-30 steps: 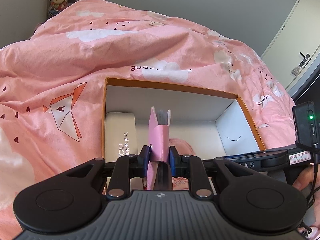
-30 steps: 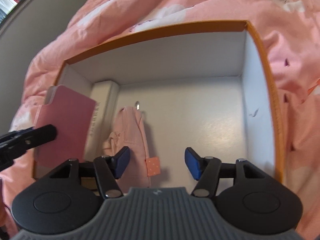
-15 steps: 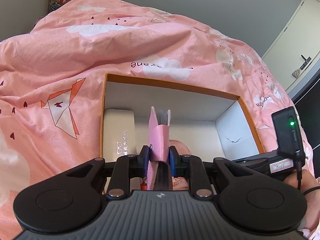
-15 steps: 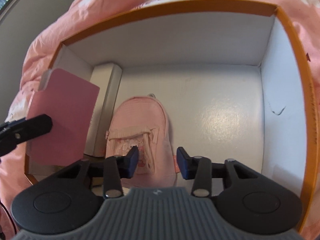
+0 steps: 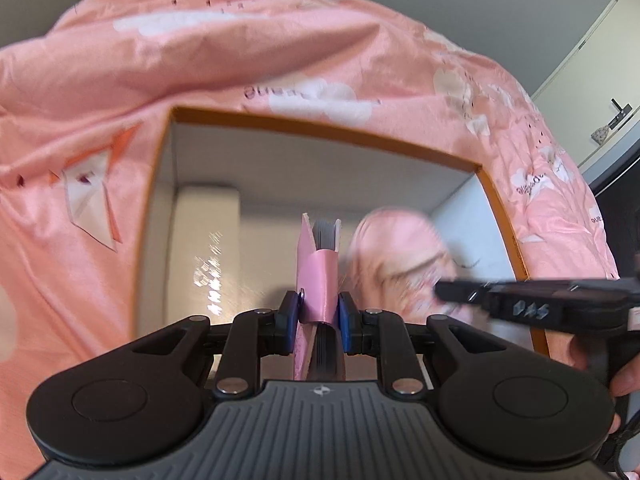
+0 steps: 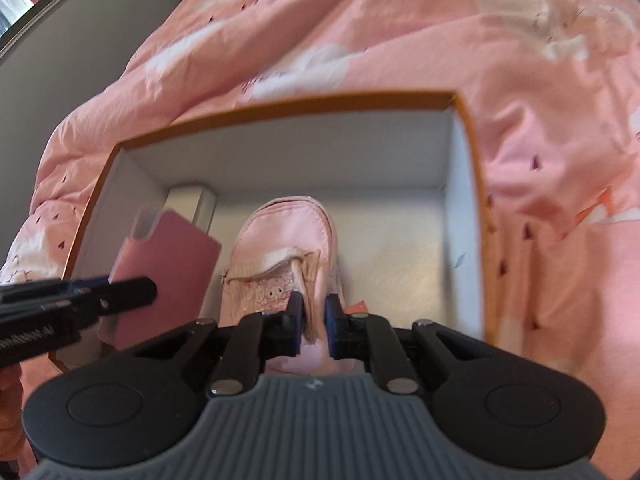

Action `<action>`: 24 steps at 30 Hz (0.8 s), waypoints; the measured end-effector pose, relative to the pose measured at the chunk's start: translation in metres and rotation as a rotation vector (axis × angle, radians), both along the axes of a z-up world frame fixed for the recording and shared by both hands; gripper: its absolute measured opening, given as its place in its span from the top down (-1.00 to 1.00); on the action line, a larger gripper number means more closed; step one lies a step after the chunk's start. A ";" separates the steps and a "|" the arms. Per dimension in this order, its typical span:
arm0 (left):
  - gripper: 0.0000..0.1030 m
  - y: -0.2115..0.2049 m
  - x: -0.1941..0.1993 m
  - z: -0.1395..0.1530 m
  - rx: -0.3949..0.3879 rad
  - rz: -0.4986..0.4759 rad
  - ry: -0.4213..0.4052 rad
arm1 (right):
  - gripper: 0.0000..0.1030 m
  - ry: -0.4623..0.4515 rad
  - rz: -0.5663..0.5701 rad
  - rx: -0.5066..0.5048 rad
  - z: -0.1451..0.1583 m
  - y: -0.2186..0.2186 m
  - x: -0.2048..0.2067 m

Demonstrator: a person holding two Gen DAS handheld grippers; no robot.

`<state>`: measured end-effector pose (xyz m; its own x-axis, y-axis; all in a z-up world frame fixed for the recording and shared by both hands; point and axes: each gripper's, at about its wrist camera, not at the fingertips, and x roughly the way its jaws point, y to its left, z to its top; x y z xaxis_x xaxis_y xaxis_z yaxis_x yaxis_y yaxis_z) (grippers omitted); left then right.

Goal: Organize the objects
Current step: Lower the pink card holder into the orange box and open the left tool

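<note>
The left gripper (image 5: 319, 316) is clamped on a pink notebook (image 5: 318, 256) held upright over the box (image 6: 472, 184). The right gripper (image 6: 314, 322), jaws just closing, apparently pinches the pink pouch (image 6: 286, 248) (lengthways front-to-back) lying just right of the notebook.

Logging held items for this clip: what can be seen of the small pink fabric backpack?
The small pink fabric backpack lies in the orange-rimmed white box, front up, with a cartoon-printed zip pocket gaping open. The right gripper, whose jaws have just been closing, pinches its fabric. A pink notebook is beside it.
</note>
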<state>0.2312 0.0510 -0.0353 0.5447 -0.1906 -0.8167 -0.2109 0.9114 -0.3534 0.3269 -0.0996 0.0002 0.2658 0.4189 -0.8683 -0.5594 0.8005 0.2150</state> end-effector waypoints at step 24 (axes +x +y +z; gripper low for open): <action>0.39 0.004 -0.007 0.004 0.063 -0.005 0.043 | 0.77 0.019 0.027 0.159 0.023 -0.007 -0.014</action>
